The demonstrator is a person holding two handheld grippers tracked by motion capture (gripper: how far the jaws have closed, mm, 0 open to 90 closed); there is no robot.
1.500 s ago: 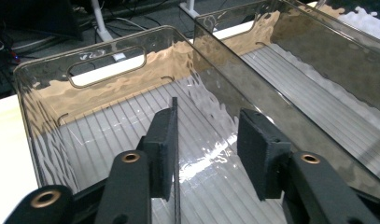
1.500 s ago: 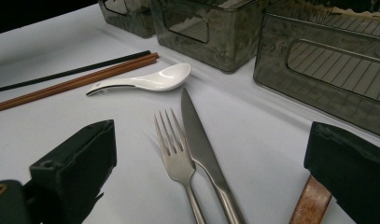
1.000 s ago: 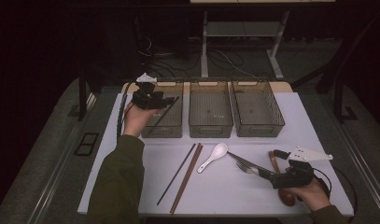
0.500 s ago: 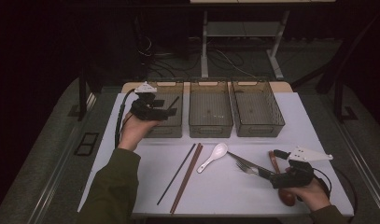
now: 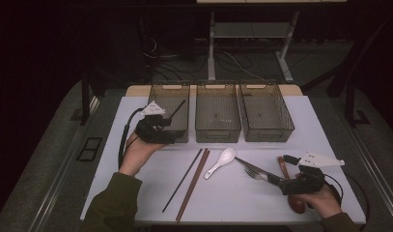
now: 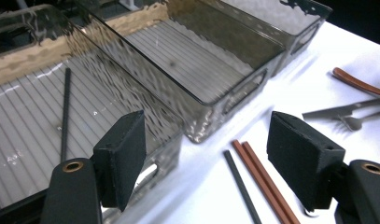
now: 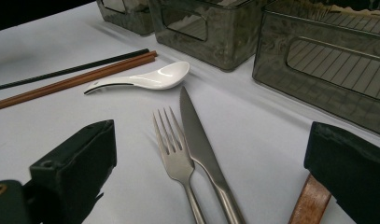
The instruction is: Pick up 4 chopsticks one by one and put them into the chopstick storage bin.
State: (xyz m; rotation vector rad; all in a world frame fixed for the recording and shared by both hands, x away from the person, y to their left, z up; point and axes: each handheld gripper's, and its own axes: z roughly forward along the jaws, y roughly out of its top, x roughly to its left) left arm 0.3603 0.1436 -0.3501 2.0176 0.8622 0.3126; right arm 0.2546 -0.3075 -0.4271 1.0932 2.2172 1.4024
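The left gripper (image 5: 169,129) has drawn back from the left bin (image 5: 161,91) toward the counter's (image 5: 242,198) near edge, and its fingers (image 6: 122,156) have just been opening; nothing is between them now. A black chopstick (image 5: 177,110) lies inside this bin near the far-left corner, so I judge one piece is sorted. The other black chopstick (image 5: 182,180) and the brown pair (image 5: 194,177) wait at the middle of the counter, beside a white spoon (image 5: 221,161). The right gripper (image 5: 284,180) rests near the right edge, fingers wide and empty, astride a fork (image 7: 176,156) and knife (image 7: 199,144). Nothing blocks the way.
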